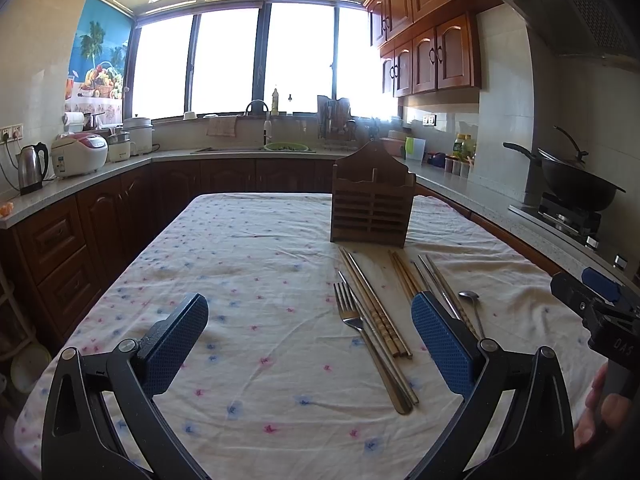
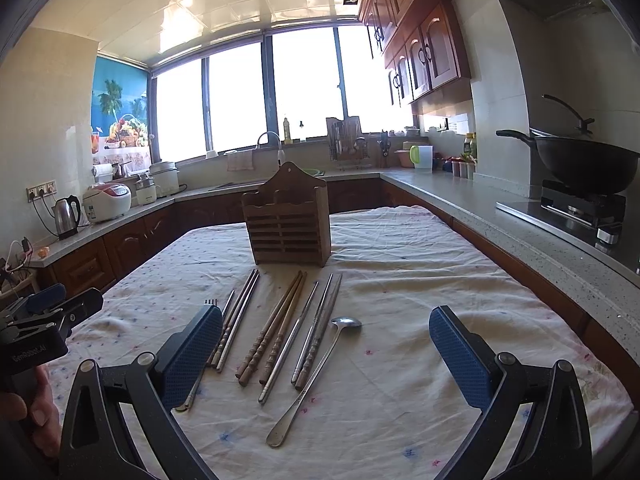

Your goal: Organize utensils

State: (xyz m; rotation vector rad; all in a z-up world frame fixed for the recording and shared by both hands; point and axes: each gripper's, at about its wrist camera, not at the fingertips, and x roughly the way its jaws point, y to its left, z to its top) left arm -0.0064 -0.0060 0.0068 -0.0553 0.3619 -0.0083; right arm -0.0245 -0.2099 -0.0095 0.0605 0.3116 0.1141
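A slatted wooden utensil holder (image 1: 372,204) (image 2: 289,227) stands upright on the cloth-covered table (image 1: 256,264) (image 2: 420,280). In front of it lie a metal fork (image 1: 352,316), several pairs of wooden and metal chopsticks (image 1: 376,312) (image 2: 276,332) and a long metal spoon (image 1: 472,304) (image 2: 316,368). My left gripper (image 1: 310,344) hovers open above the cloth, left of most utensils, nothing between its blue pads. My right gripper (image 2: 326,356) is open too, with the chopsticks and spoon lying between its fingers' lines. The fork is mostly hidden behind the right gripper's left finger (image 2: 192,356).
Kitchen counters wrap around the table on three sides, with a kettle (image 1: 31,168), rice cookers (image 1: 80,154), a sink (image 1: 256,148) and a wok on the stove (image 2: 588,164). A hand holds each gripper at the frame edges (image 1: 600,412) (image 2: 32,412).
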